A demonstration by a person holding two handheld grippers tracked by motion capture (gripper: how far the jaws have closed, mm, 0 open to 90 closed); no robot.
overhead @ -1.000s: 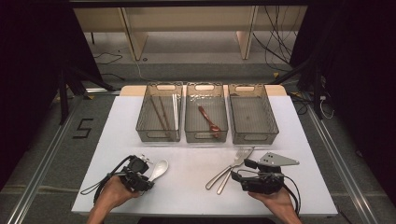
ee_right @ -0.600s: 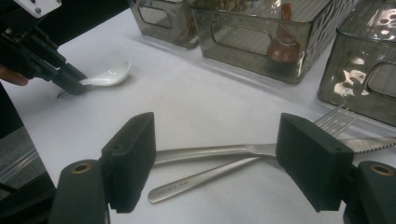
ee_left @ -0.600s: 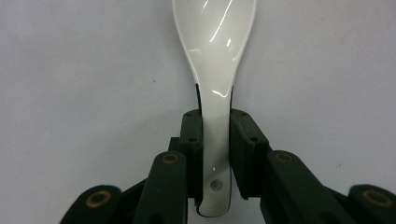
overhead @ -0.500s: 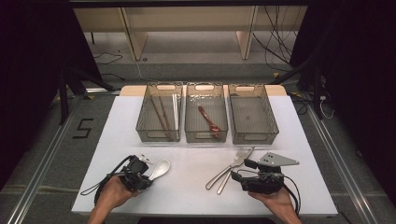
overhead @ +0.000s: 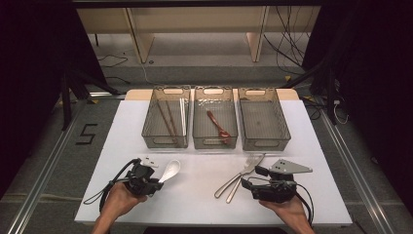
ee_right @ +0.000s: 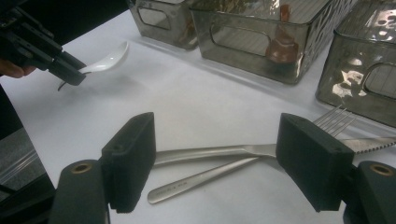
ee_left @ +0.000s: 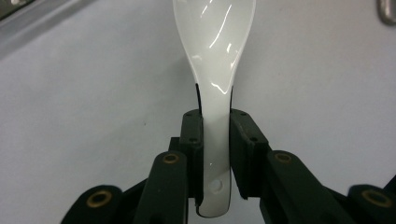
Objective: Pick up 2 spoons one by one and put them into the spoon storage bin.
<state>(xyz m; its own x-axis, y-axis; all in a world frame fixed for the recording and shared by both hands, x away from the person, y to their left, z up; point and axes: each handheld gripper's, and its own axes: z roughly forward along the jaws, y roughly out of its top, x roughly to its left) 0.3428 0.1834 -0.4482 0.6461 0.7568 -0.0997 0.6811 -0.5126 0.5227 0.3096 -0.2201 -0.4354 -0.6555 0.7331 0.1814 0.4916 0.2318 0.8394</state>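
Spoon [ee_left: 214,70] sits lower left in the high view, handle pinched by the left gripper [overhead: 155,183], whose jaws have just been closing. Grasp made; next comes a lift toward the bins [overhead: 215,141]. Right gripper [ee_right: 224,163] hovers spread over fork [ee_right: 205,175] and knife [ee_right: 210,151].

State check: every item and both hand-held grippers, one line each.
left hand-held gripper: jaws just closed on the white spoon's handle
white spoon: gripped, bowl pointing forward
right hand-held gripper: open, over the cutlery
fork: flat on table, crossed with knife
knife: flat on table
left bin: holds chopsticks
middle bin: holds red spoon
right bin: empty
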